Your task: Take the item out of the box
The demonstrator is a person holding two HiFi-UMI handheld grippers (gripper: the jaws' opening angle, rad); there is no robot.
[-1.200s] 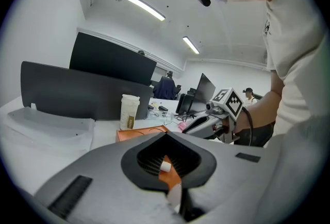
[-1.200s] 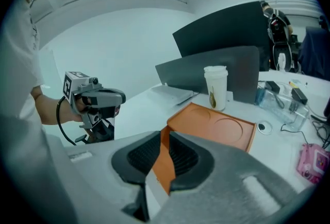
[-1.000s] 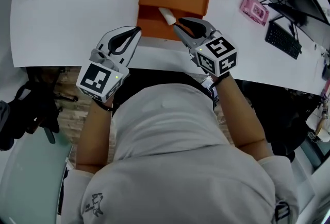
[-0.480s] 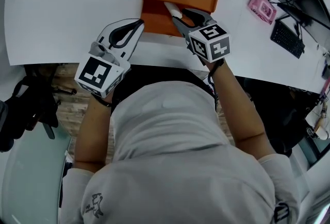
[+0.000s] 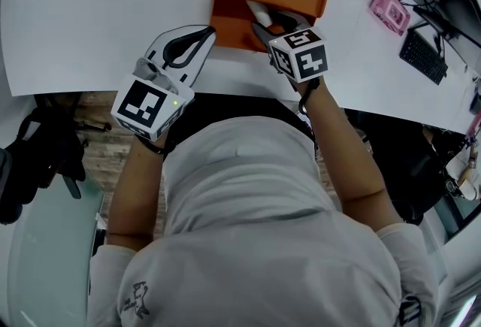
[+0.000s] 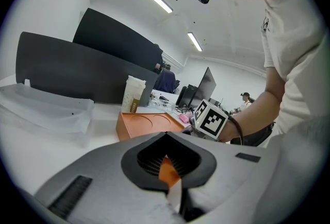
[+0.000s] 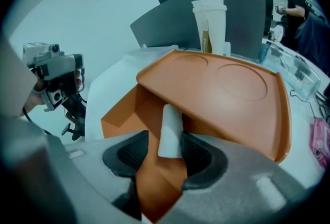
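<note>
White item (image 7: 170, 131) stood tilted in the open near end of the orange box (image 7: 119, 121), its top under the raised lid (image 7: 232, 84), on the white table (image 5: 90, 32). Around it the right gripper (image 7: 161, 152) had its jaws wide, having just been opening, with the pads not clamping. The left gripper (image 5: 204, 34) hovered by the box's near left corner, jaws closed together on nothing.
</note>
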